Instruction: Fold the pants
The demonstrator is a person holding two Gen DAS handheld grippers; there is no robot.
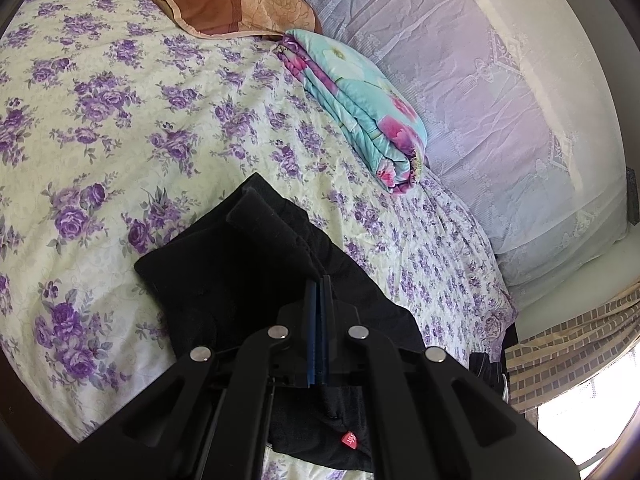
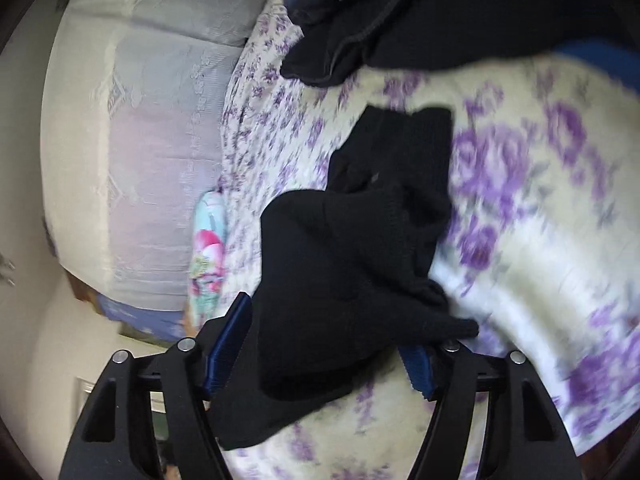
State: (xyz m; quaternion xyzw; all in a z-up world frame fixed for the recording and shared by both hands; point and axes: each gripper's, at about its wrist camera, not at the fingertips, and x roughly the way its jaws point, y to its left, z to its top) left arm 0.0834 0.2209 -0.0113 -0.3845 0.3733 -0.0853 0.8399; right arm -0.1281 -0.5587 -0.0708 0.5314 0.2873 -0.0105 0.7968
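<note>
**Pants lie bunched on a flowered bed, one gripper pinching them**

Pants (image 1: 240,264), black and heavy-looking, lie in a rumpled heap on the near part of a bedspread (image 1: 120,120) printed with purple roses on a pale ground, which fills most of both views. Along the bed's far side runs a lilac lace-covered headboard or cushion (image 1: 480,100), pale where daylight falls on it. A folded turquoise quilt (image 1: 360,100) with pink flowers rests against that cushion, and a brown and tan pillow (image 1: 224,0) sits at the top of the bed, just beyond the quilt's end. A checked curtain (image 1: 568,344) hangs at the lower right of the left wrist view.

The left gripper (image 1: 319,292) has its blue pads pressed flat together, with a fold of the black cloth seemingly nipped at their tips; a small red label (image 1: 349,440) shows on the fabric beneath it. In the right wrist view, which is blurred, the right gripper (image 2: 320,344) stands with its jaws spread wide, a bunched part of the pants lying between its blue fingers (image 2: 234,344); whether the pads press on the cloth cannot be told. More dark garment crosses the top of that view.
</note>
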